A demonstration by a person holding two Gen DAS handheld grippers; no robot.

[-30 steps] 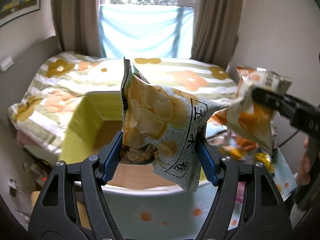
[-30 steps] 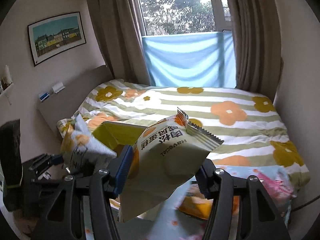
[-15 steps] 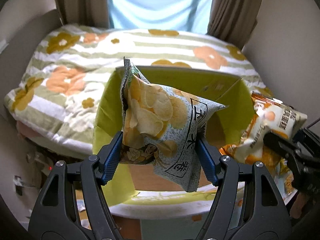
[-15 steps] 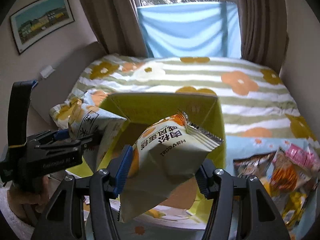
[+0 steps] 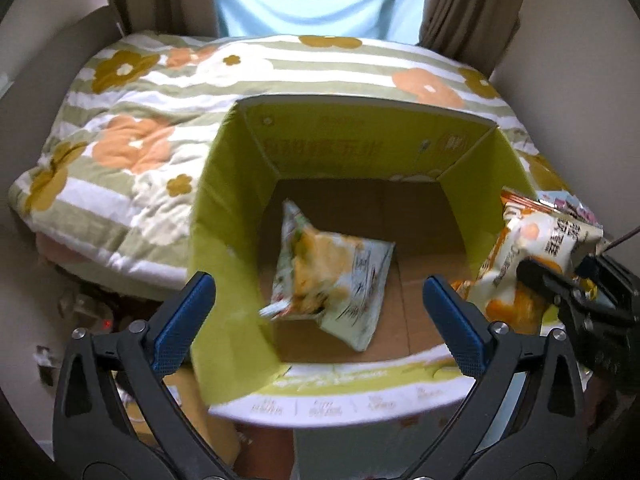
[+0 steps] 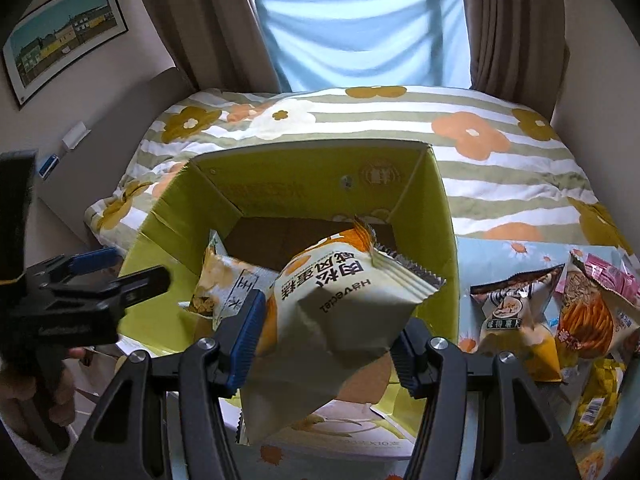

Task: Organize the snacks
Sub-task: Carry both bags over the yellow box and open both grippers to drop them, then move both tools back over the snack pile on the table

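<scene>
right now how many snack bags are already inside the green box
1: the chip bag lies in the green box, blurred. The right gripper holds a cake bag above it, not inside. More may be hidden behind that bag.

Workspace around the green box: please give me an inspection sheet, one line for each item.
Surface: table with pale blue flowered cloth.
Job's things: chip bag in green box, blurred; cake bag over the box.
Clutter: more snack bags to the right of the box.
Grippers: left gripper open; right gripper shut on cake bag.
Cables: thin dark line, cannot tell.
Surroundings: bed, curtains, picture.
</scene>
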